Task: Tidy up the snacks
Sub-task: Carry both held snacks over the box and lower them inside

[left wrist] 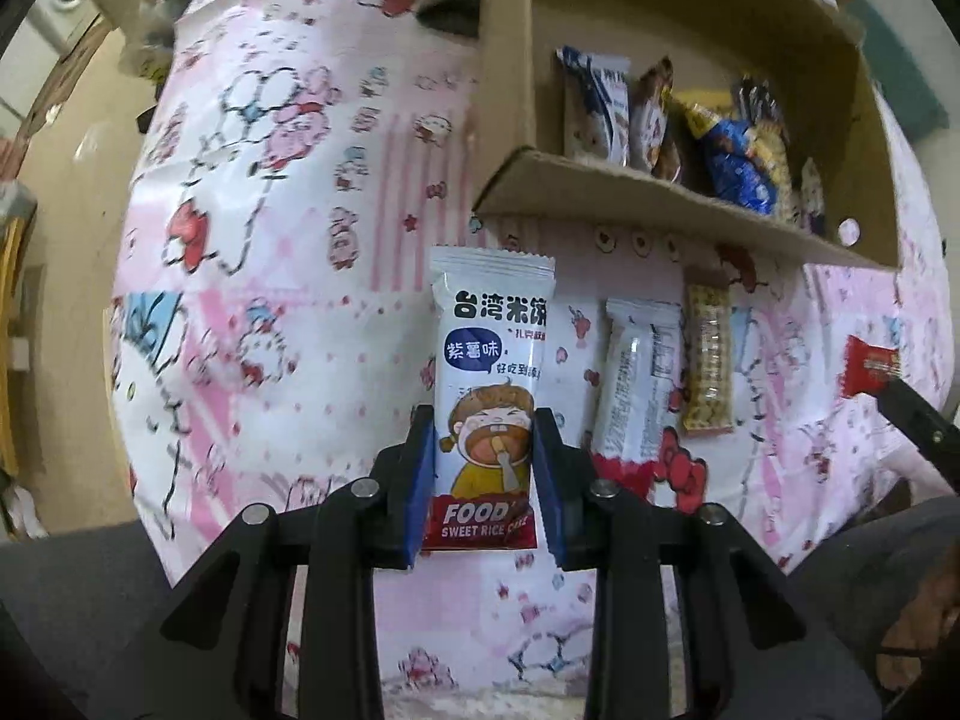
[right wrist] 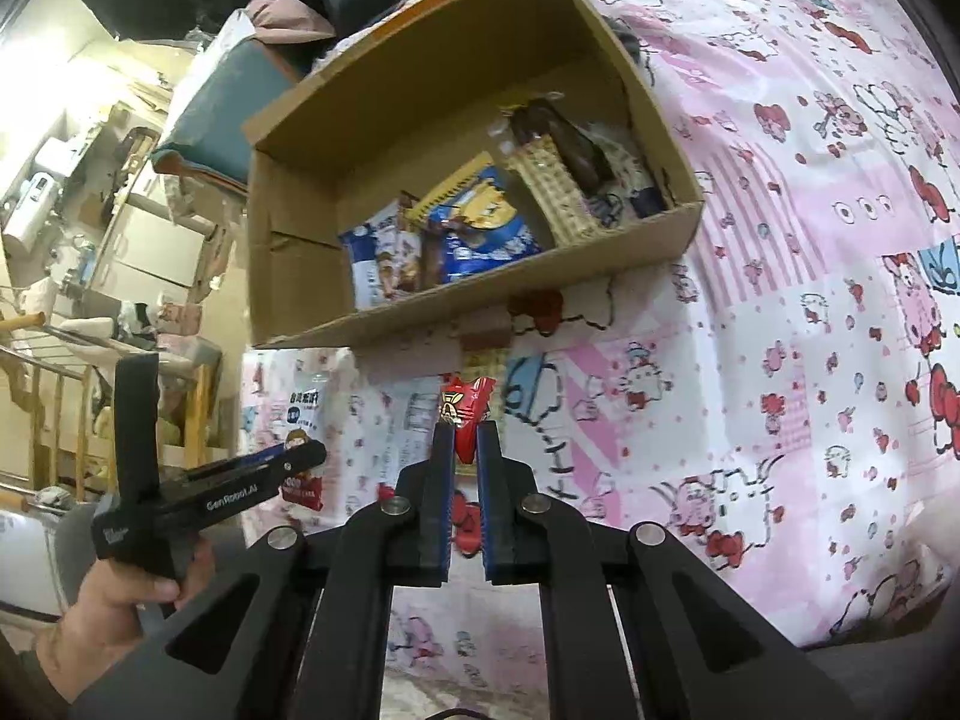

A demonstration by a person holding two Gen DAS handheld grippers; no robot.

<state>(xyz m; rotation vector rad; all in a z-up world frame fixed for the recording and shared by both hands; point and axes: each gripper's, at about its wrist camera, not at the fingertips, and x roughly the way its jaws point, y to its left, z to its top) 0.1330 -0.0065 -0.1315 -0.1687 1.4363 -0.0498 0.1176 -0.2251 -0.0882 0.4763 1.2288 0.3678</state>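
A white sweet rice cake packet (left wrist: 489, 360) with a cartoon child lies on the pink cloth just before the cardboard box (left wrist: 660, 198). My left gripper (left wrist: 483, 420) points down over it, blue pads against both long sides of its lower half. My right gripper (right wrist: 465, 432) is shut on a small red snack packet (right wrist: 465, 414), held above the cloth near the box's front wall (right wrist: 480, 300). That red packet (left wrist: 870, 363) also shows at the right edge of the left wrist view. Several snacks (right wrist: 474, 228) lie inside the box.
A white wrapped bar (left wrist: 636, 384) and a yellow cracker packet (left wrist: 708, 360) lie on the cloth right of the rice cake. The pink cartoon-print cloth (right wrist: 810, 300) spreads wide to the right of the box. A hand (right wrist: 120, 600) holds the left gripper. Cluttered furniture stands beyond the table's left edge.
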